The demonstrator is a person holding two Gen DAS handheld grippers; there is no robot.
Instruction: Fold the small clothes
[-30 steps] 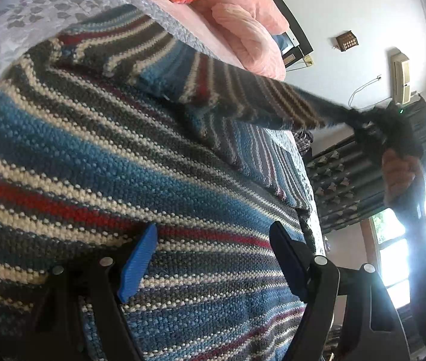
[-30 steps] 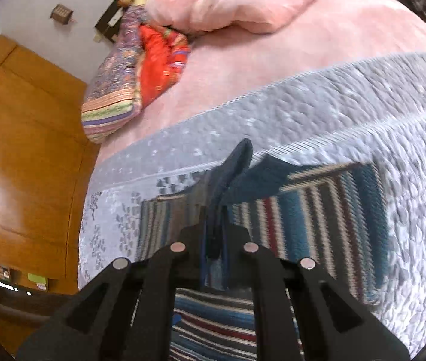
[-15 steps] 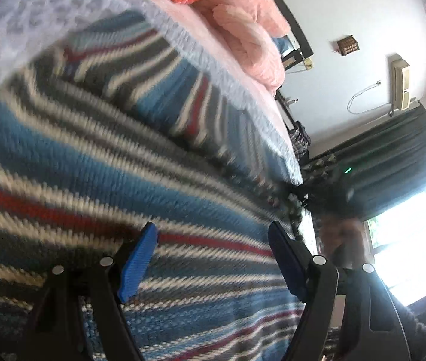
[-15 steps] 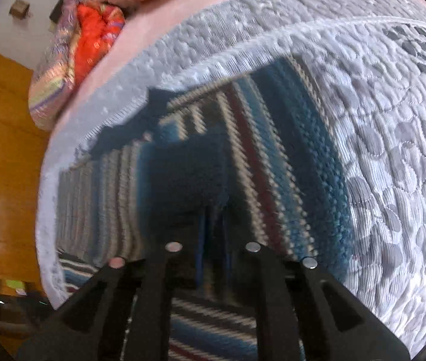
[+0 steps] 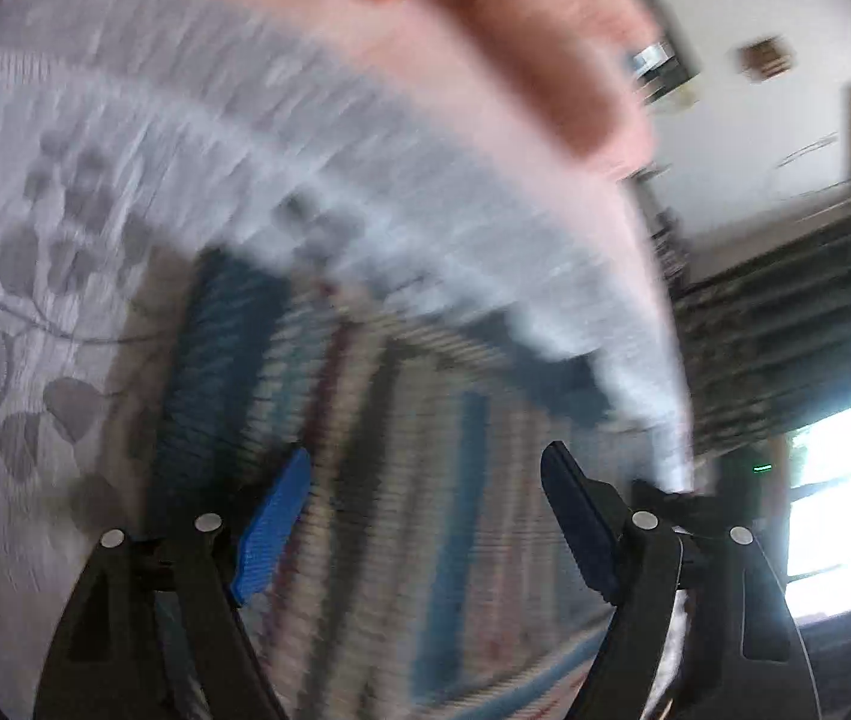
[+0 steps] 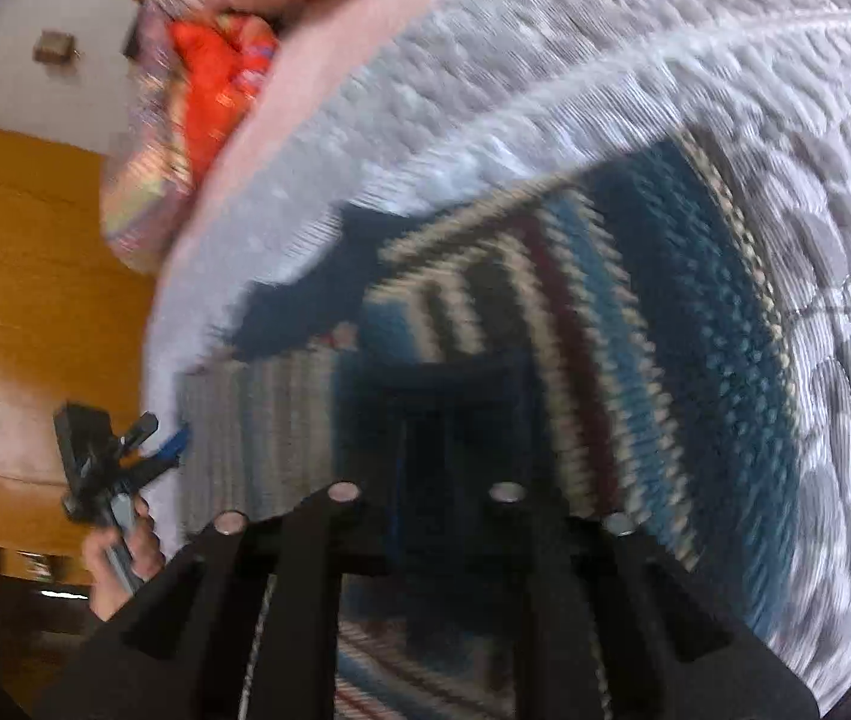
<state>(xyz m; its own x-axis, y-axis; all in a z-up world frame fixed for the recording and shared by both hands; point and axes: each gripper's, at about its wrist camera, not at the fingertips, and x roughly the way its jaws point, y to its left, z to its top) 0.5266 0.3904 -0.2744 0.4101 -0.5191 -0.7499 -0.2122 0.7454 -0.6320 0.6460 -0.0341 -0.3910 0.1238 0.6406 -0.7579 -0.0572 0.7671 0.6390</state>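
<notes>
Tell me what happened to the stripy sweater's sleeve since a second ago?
The right hand-held gripper carried the sleeve, held up in the air a second ago, down and across the striped sweater, so it now lies low on the body. Blur hides whether its fingers have let go. The left hand-held gripper pulled back from the knit. It stayed open and empty, and the sweater stayed on the grey quilt.

Striped sweater (image 5: 401,450) motion-blurred; right gripper (image 6: 425,456) fingertips lost in dark blur, grip unclear.
</notes>
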